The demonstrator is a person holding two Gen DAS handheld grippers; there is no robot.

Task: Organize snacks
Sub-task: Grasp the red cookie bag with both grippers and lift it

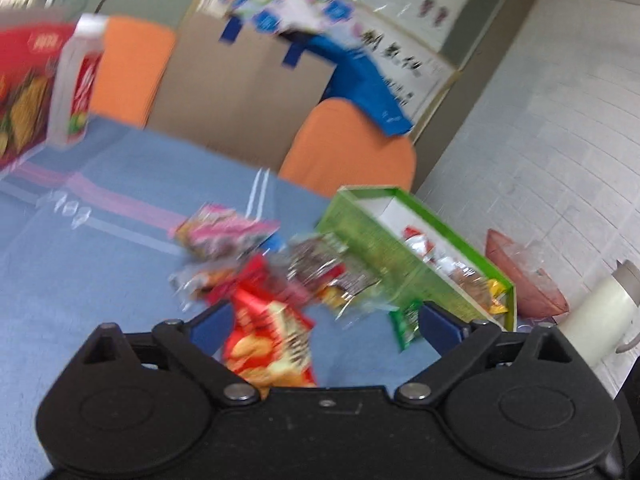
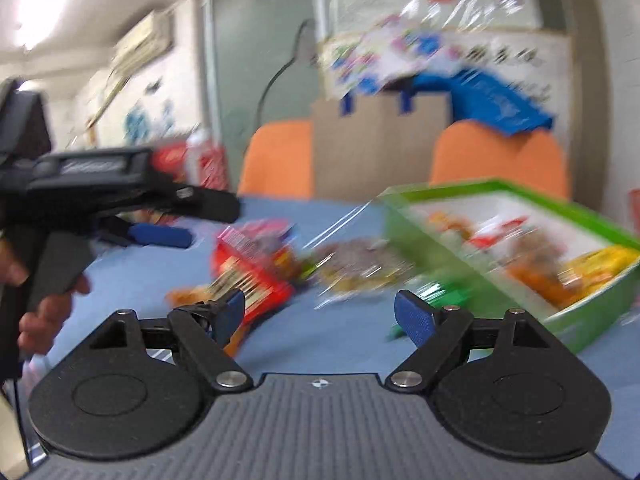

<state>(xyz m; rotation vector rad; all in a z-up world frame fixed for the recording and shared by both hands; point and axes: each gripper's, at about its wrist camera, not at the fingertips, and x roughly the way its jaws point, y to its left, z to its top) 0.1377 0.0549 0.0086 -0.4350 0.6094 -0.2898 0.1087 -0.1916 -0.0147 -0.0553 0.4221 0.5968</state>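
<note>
Left gripper [image 1: 324, 322]: I see its jaws spread wide, holding nothing, above a red snack packet [image 1: 270, 350].
Right gripper [image 2: 320, 314]: mine is released too, empty.
Snacks: loose packets [image 2: 256, 264] lie piled on the blue tablecloth [image 1: 100, 272], just beside the green box [image 1: 404, 276].
Green box: open-topped, already holding several packets [image 2: 520, 248].
Focus: both views blurred.

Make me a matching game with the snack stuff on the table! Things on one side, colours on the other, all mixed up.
Things:
1. box
2. tablecloth
3. chair
4. chip bag

Colours:
A. orange
B. red
C. green
D. blue

Pairs: 1-C, 2-D, 3-A, 4-B
</note>
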